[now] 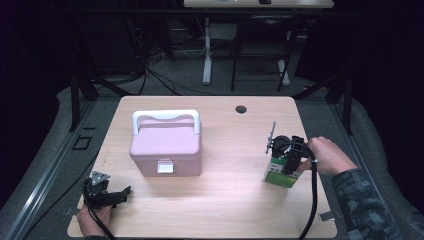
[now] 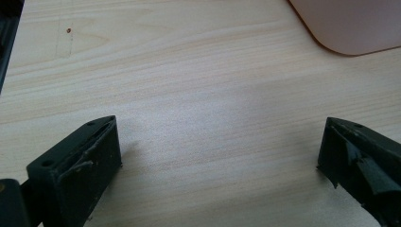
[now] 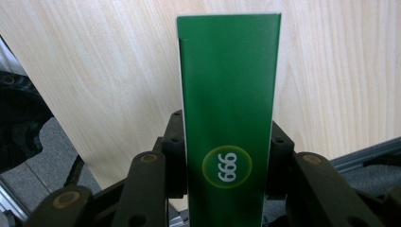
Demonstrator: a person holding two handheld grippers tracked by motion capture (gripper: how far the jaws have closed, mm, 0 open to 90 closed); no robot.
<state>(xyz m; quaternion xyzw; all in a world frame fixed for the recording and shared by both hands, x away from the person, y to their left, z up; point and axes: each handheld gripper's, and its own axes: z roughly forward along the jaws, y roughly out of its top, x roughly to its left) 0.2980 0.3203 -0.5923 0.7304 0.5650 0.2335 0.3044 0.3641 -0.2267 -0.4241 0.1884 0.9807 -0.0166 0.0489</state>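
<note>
1. Seemingly light, stiff card, the green box stands at the table's right edge, pinched across its narrow sides by the right gripper; a harder squeeze could dent it.
2. Only the right gripper view shows its "999" roundel.
3. Near the pink case, the left gripper rests with jaws spread, empty.

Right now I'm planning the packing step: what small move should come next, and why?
Probably lift the green box clear of the table: the right gripper is shut on it, while the pink case is closed and the left gripper is open, empty.
</note>
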